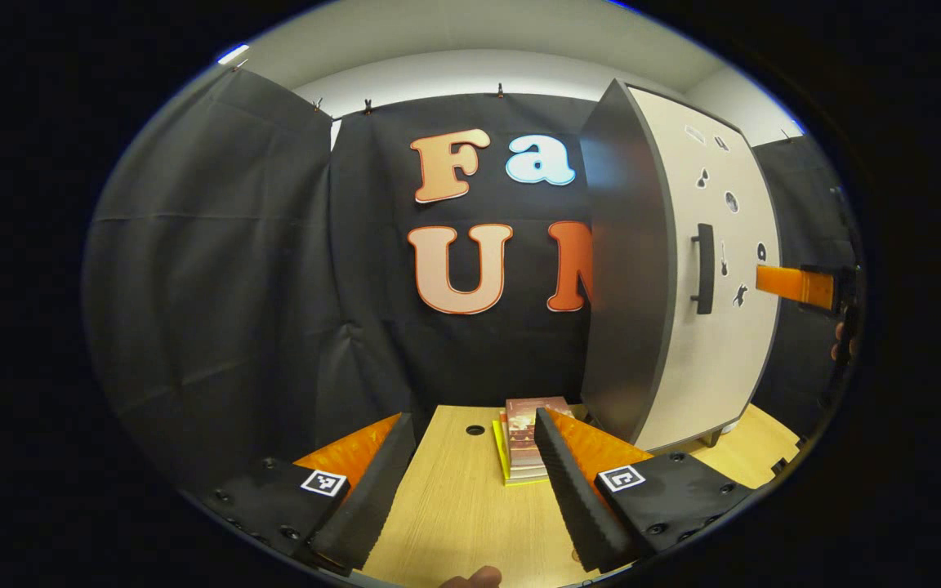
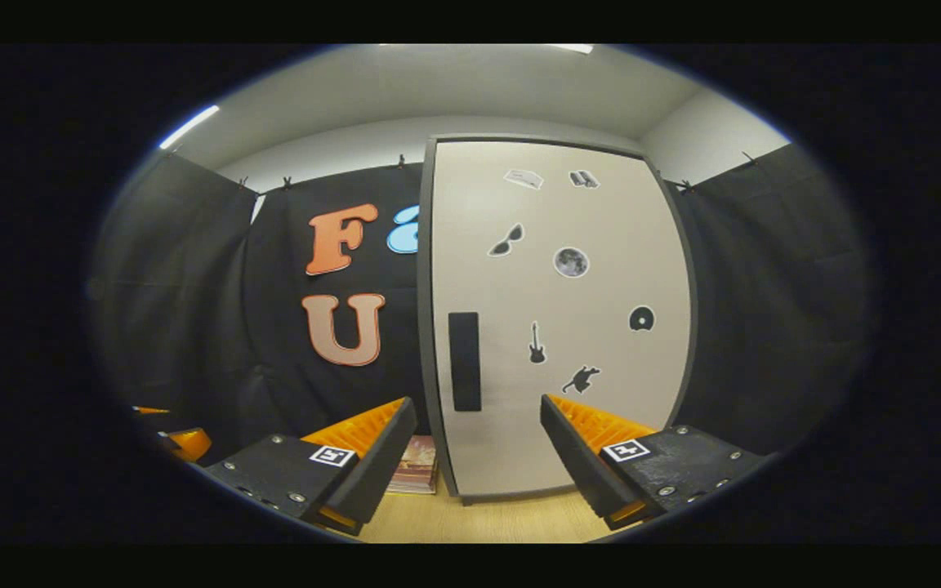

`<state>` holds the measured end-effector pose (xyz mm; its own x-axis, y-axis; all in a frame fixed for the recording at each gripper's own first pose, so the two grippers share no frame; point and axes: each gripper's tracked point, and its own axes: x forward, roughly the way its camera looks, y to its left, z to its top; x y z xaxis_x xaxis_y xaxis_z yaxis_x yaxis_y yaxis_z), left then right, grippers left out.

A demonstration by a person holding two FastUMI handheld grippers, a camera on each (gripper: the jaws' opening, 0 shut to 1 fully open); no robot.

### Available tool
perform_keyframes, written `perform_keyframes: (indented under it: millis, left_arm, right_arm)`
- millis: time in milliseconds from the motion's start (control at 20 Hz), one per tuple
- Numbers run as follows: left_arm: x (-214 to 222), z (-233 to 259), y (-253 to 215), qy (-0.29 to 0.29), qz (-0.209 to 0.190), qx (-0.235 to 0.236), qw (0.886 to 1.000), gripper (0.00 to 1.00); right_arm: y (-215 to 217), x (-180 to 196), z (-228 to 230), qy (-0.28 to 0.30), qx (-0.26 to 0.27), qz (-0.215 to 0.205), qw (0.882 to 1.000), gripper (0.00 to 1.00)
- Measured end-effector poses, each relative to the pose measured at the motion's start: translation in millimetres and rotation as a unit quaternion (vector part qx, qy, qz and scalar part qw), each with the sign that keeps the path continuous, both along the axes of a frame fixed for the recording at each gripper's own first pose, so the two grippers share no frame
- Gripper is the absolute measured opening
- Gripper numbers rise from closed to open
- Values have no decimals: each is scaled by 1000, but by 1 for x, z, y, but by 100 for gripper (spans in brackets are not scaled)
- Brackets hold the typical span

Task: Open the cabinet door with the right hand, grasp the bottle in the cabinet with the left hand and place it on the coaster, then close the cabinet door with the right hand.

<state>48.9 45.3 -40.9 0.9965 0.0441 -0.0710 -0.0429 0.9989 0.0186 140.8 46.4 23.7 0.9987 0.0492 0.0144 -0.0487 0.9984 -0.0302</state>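
Observation:
The tall cabinet (image 1: pixel 626 269) stands on the wooden table at the right, with a dark grey side. Its beige door (image 2: pixel 560 327) is closed and hides the inside. A black vertical handle (image 2: pixel 464 361) sits near the door's left edge, also seen as the handle (image 1: pixel 704 268) in the left gripper view. My right gripper (image 2: pixel 477 408) is open in front of the door, its fingers a short way off either side of the handle's lower end. It shows too as the right gripper (image 1: pixel 805 287) at the far right. My left gripper (image 1: pixel 473 445) is open over the table, holding nothing.
A stack of books (image 1: pixel 524 445) lies on the table (image 1: pixel 454 523) just left of the cabinet, also seen as books (image 2: pixel 415 476). A cable hole (image 1: pixel 475 429) is in the tabletop. Small dark stickers (image 2: pixel 571 262) dot the door. Black cloth walls close in behind.

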Motion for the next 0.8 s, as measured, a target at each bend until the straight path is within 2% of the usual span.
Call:
perform_keyframes:
  millis: [300, 350, 450, 550, 600, 650, 700, 800]
  left_arm:
    - [16, -19, 49, 20, 37, 2, 999, 96]
    - [18, -23, 57, 25, 43, 1, 999, 96]
    - [22, -31, 72, 33, 56, 1, 998, 96]
    - [25, -38, 85, 39, 67, 2, 997, 96]
    - [25, -41, 92, 42, 72, 2, 997, 96]
    - [25, -44, 96, 44, 76, 2, 996, 96]
    - [25, -47, 99, 46, 79, 1, 996, 96]
    - [26, -51, 101, 51, 81, 1, 995, 96]
  right_arm:
    - [16, 76, 2, 5, 1, 8, 1000, 94]
    - [16, 87, 1, 7, 0, 7, 1000, 100]
    - [14, 103, -3, 12, 4, 0, 1000, 91]
    - [11, 115, -6, 10, 4, -9, 1000, 78]
    - [9, 116, -8, 11, 3, -15, 1000, 78]
    - [6, 119, -11, 14, 2, -21, 1000, 65]
    - [6, 119, -13, 14, 4, -22, 1000, 59]
    - [7, 120, -13, 13, 8, -19, 1000, 39]
